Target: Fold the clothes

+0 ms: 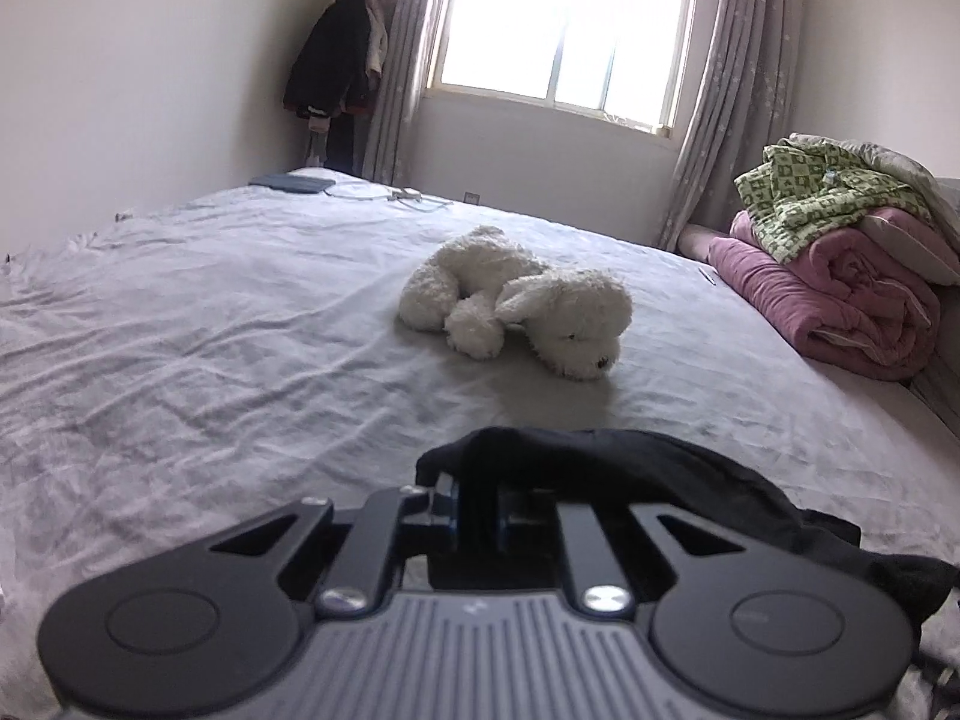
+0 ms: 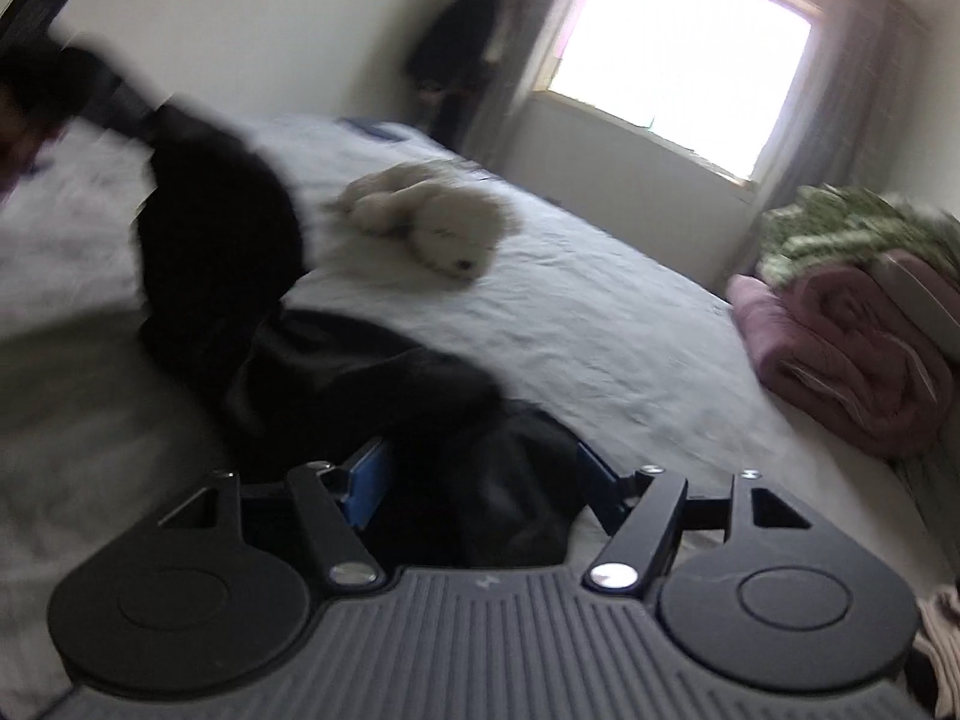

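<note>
Black garment (image 1: pixel 630 468) pinched in closed left gripper (image 1: pixel 477 507), loose between wide-open right gripper (image 2: pixel 480 480)

One black garment (image 1: pixel 630 462); one white plush dog (image 1: pixel 516 300); two hand-held grippers, left (image 1: pixel 477 510) and right (image 2: pixel 474 480); one bed (image 1: pixel 210 312); one window (image 1: pixel 564 30); one green-checked blanket (image 1: pixel 828 192); one pink quilt (image 1: pixel 840 306); one phone (image 1: pixel 294 183).
</note>
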The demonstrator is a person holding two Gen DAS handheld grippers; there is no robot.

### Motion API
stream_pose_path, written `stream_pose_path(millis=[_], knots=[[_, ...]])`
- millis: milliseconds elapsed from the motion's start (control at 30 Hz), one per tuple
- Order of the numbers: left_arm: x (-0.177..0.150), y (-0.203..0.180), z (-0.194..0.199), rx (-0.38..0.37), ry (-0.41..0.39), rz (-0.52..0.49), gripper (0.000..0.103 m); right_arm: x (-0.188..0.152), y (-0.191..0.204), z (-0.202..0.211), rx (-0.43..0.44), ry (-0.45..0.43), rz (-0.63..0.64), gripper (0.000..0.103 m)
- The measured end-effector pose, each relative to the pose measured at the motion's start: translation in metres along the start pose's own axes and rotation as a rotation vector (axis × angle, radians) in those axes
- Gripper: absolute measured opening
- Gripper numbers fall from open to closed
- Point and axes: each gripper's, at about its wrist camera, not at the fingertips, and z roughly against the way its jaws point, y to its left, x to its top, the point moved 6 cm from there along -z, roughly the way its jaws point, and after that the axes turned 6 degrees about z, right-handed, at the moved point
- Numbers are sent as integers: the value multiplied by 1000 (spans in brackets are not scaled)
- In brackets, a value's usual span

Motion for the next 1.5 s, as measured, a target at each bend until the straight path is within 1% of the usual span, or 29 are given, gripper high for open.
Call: stream_pose_path(millis=[67,100,133,233,300,400,467,500,533,567,633,667,767,833,900,933,1067,1167,1233,1267,1333,1433,1500], knots=[[3,3,2,12,-13,17,10,0,13,-2,4,-6,76,71],[2,4,1,15,-9,17,10,1,18,-3,-11,-11,116,74],[2,4,0,18,-4,15,10,1,21,-4,-36,-17,156,77],[0,5,-4,24,12,8,10,-3,26,-11,-112,-36,287,79],[-1,5,-6,29,23,4,10,-5,27,-15,-124,-40,341,79],[-3,6,-9,33,42,8,10,-5,27,-21,-121,-54,367,77],[-4,7,-12,36,57,15,10,-3,33,-25,-111,-55,408,64],[-5,8,-13,37,64,19,10,-2,37,-26,-107,-54,433,36],[-5,8,-14,38,72,23,10,-1,37,-26,-102,-53,431,7],[-6,10,-16,39,81,31,10,2,35,-24,-98,-52,411,5],[-7,13,-19,42,100,48,10,8,27,-19,-88,-54,351,5],[-7,15,-20,42,103,64,10,12,16,-14,-96,-67,296,5],[-3,16,-15,4,86,97,11,25,-21,5,-148,-116,127,4],[2,11,-7,-48,55,104,10,29,-45,19,-182,-151,21,4],[7,4,1,-97,21,102,10,32,-65,34,-190,-192,-85,4],[10,1,6,-127,3,105,10,33,-76,43,-184,-217,-154,4],[21,-10,25,-310,-73,177,10,35,-121,78,-135,-345,-465,4],[33,-15,47,-406,-180,212,10,35,-149,109,-111,-483,-617,4],[39,-17,56,-453,-215,240,10,36,-163,126,-100,-561,-679,4],[40,-19,59,-465,-224,244,10,37,-166,131,-110,-579,-685,4],[41,-24,60,-473,-227,233,10,37,-172,138,-141,-596,-679,4],[42,-30,59,-480,-226,233,9,41,-175,143,-166,-621,-678,4],[45,-29,62,-475,-247,229,9,46,-175,147,-177,-631,-648,4]])
